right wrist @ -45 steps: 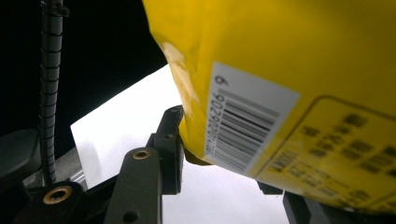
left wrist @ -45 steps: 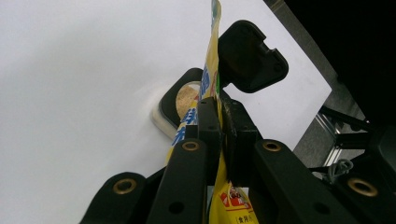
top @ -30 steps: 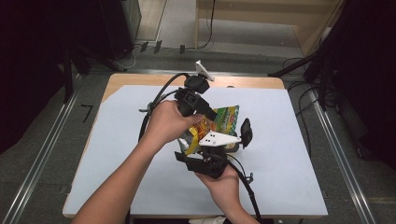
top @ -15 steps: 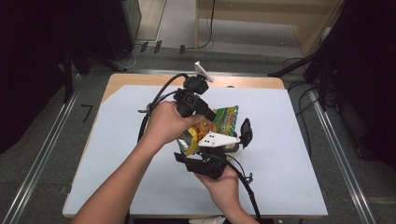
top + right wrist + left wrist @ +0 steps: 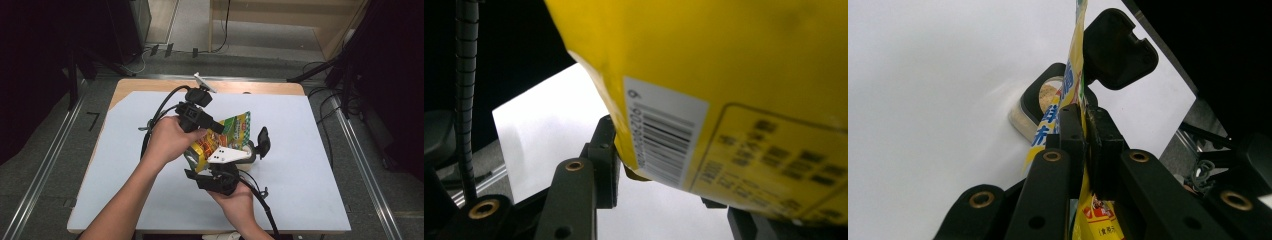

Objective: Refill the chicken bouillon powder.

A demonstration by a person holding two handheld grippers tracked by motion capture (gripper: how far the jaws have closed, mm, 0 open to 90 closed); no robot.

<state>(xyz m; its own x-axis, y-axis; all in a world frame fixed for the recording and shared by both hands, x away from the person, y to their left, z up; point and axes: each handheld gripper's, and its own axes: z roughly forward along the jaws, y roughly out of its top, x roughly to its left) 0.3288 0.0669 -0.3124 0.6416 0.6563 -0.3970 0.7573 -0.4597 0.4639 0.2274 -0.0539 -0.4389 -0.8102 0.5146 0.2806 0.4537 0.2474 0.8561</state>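
Pinching a yellow snack bag (image 5: 231, 131), both grippers' fingers (image 5: 1083, 135) clamped; open container (image 5: 1040, 102) just beyond.

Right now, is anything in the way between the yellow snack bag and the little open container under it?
Nothing visible is. The yellow foil snack bag, pinched by the left gripper, hangs right above the small open container, whose black hinged lid stands flipped back.

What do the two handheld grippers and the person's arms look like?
Both the left gripper and the right gripper are black, with flat link arms pinned by brass-coloured rivets and blocky jaws. A black cable trails from each. The right one carries a white three-cornered plate. The forearms are bare, without sleeves.
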